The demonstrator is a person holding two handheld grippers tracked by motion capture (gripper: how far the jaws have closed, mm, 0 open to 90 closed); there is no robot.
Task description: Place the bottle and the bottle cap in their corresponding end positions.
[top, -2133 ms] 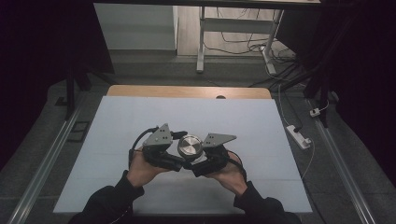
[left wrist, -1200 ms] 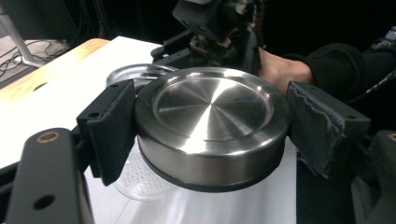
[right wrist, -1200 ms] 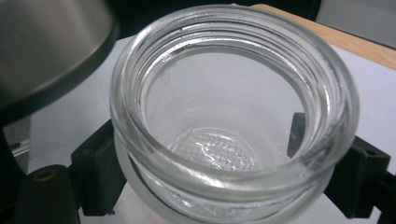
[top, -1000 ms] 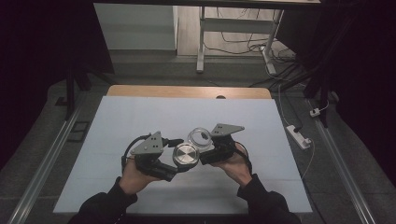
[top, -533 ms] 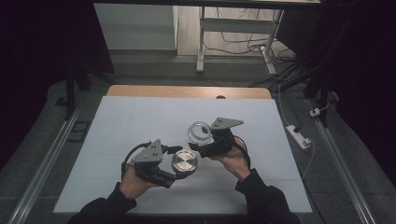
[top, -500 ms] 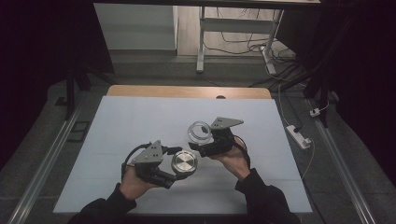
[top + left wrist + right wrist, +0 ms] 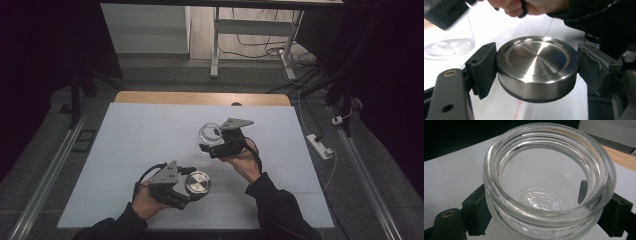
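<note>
- The glass jar [image 7: 549, 185] is stiff, slick and breakable; the right tool [image 7: 216, 145] clamps it just below the threaded rim, above the worktop [image 7: 130, 145].
- The steel lid [image 7: 536, 67] is light, hard and smooth; the left tool [image 7: 192, 192] pinches its side wall, low near the front edge.
- Both hands angle inward, well apart.

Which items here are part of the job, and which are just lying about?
In the job:
- steel lid, clamped in left claw
- empty glass jar, clamped in right claw

Lying about:
- white power strip off the table
- floor cables
</note>
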